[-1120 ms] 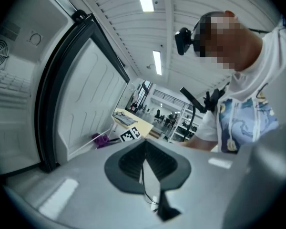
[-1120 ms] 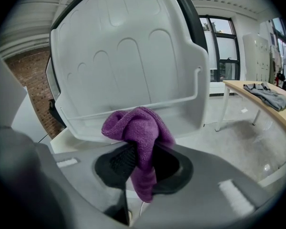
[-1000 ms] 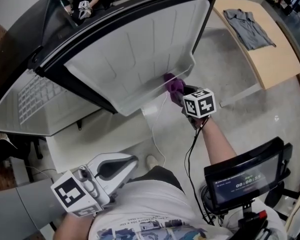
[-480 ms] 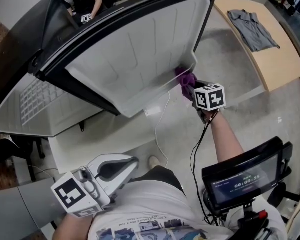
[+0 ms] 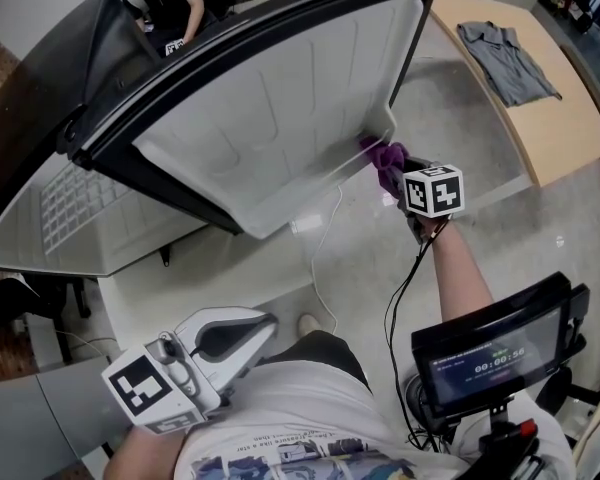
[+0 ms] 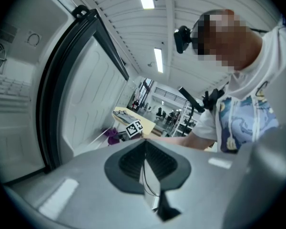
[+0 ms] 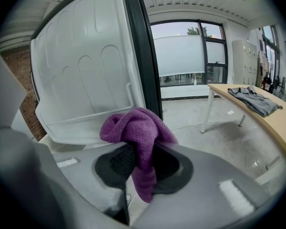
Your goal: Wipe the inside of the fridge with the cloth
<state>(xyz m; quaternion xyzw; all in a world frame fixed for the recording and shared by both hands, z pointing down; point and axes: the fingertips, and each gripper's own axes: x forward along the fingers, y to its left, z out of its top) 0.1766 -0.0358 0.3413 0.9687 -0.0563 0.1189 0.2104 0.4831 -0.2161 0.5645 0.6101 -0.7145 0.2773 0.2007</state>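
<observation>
Purple terry cloth (image 7: 133,130): soft, fuzzy, matt. White moulded plastic fridge door liner (image 5: 270,118): smooth, slight sheen. Black fridge door front (image 5: 130,58): glossy, mirror-like. Left gripper (image 6: 144,163), right gripper (image 7: 139,162): matt grey plastic, ribbed black pads. Pale wooden tabletop (image 5: 555,118): smooth. Grey concrete floor (image 5: 360,248): polished.

- Purple cloth (image 5: 382,154) at the tip of the right hand-held gripper (image 5: 392,174), against the lower corner of the open fridge door (image 5: 270,118), on its white inner liner.
- Low at the torso, well apart from the fridge: the left hand-held gripper (image 5: 258,324).
- Grey shirt (image 5: 507,58) flat on the bench (image 5: 570,128).
</observation>
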